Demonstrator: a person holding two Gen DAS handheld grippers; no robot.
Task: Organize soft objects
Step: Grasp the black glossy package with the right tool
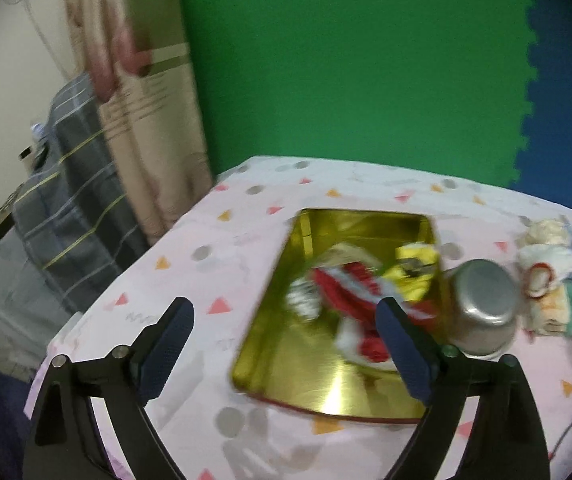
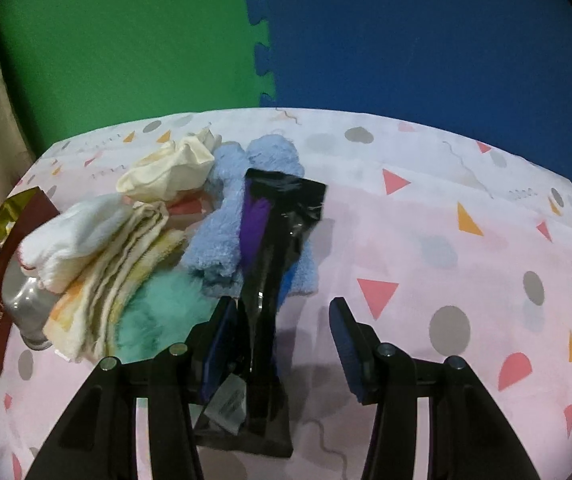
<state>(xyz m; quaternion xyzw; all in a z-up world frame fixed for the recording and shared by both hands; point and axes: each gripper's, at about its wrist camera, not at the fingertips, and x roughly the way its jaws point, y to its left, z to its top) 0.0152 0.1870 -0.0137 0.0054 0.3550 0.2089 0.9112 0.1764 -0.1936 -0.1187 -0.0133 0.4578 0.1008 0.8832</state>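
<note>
Now | left gripper (image 1: 286, 344) agape, empty | right gripper (image 2: 282, 344) spread, glossy black pouch (image 2: 274, 264) between pads, grip unclear

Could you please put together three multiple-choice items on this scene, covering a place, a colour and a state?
1. Where does the metal cup stand?
A. Inside the gold tin
B. On the table between the gold tin and the pile of cloths
C. On top of the pile of cloths

2. What colour is the fluffy cloth under the black packet?
A. Light blue
B. Red
C. Grey

3. How is the left gripper?
A. Shut on a cloth
B. Shut with nothing in it
C. Open with nothing in it

Answers: 1 B, the cup sits on the tablecloth just outside the tin's rim; 2 A, light blue fleece shows on both sides of the packet; 3 C, its fingers stand wide apart over the tin and hold nothing.
</note>
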